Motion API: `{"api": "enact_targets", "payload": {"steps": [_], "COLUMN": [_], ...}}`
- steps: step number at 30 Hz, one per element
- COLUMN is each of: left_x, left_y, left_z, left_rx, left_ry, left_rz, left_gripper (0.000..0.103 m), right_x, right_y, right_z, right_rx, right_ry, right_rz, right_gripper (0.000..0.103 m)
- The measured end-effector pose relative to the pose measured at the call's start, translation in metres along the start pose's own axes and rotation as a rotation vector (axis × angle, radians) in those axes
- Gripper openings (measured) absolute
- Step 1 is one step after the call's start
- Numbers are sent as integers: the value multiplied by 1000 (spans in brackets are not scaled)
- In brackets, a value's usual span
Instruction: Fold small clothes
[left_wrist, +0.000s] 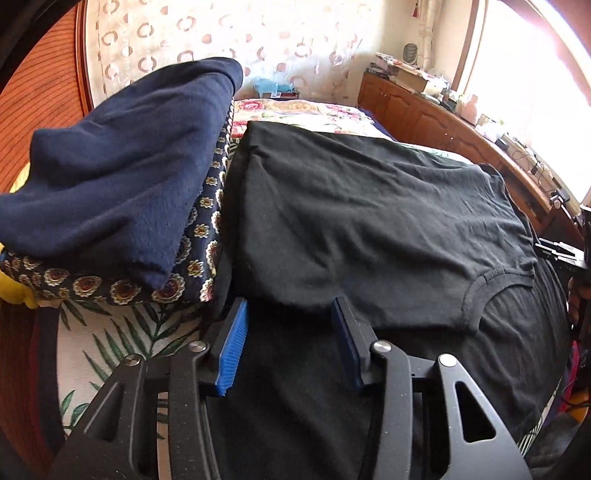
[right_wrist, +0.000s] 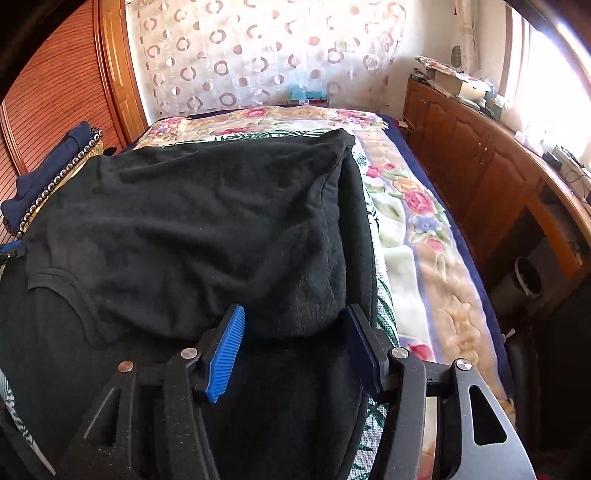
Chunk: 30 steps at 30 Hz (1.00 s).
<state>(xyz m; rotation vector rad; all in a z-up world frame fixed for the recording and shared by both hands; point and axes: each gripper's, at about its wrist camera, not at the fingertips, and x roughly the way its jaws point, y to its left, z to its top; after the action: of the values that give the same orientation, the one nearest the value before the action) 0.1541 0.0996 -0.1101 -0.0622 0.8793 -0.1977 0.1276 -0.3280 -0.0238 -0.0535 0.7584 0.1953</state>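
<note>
A black T-shirt (left_wrist: 369, 229) lies spread over the near part of a bed (right_wrist: 413, 221), with one half folded over the other so that the collar (left_wrist: 491, 291) shows at the fold's near edge. The upper layer's edge runs across just in front of both tools.

The left gripper (left_wrist: 290, 314) stands with its blue-padded fingers (left_wrist: 232, 343) spread apart. The folded edge of the shirt sits just past the fingertips, near its left side, and nothing is pinched between them. The right gripper (right_wrist: 295, 321) is likewise spread wide, its tips at the near right corner of the folded layer, with cloth lying between the fingers but not clamped.

To the left of the shirt sits a stack of folded garments: a navy cloth (left_wrist: 122, 166) on top of a dark fabric printed with round flower motifs (left_wrist: 199, 229). Beneath everything lies a white sheet with green palm leaves (left_wrist: 122, 332), and farther off and to the right a flowered blanket (right_wrist: 424, 206) covers the bed. A wooden cabinet (right_wrist: 476, 162) runs along the right wall, and a curtain with ring patterns (right_wrist: 258, 55) hangs at the far end.
</note>
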Motion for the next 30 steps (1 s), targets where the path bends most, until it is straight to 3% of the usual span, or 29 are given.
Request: {"api": "enact_targets", "payload": {"steps": [6,11,14,19,21,23,25,26,30], "left_x": [4,6,8,15,17,18,18,18,3], "left_y": [1,-12,-14,-8,-10,-12,-14,-14,-18], "left_z": [9,13,14,17,18,19,19,20,19], "left_rx": [-45,-7,1,-33,-22,-11,-9,-9,-4], "left_ry": [-14,-24,-43,-30,-26,-26,-27,-29,-79], "left_rz": [-31,-41,-25,-13,-1,11,13,17,19], "left_gripper": [47,47,39,35,34,31,21,9,4], "right_x": [1,2,4,9,11,13,13,14,8], "right_y": [-2,-3,-6,-7,-5,-3,-1,1,6], "right_z": [0,1,5,12,14,15,16,17,18], "right_rx": [6,9,20,18,11,-1,4,-6,-18], "right_ry": [-2,0,11,26,25,14,-3,-8,-60], "right_rz": [7,11,37,60,60,53,66,74,104], "right_gripper": [59,59,59,58,52,38,13,12,8]}}
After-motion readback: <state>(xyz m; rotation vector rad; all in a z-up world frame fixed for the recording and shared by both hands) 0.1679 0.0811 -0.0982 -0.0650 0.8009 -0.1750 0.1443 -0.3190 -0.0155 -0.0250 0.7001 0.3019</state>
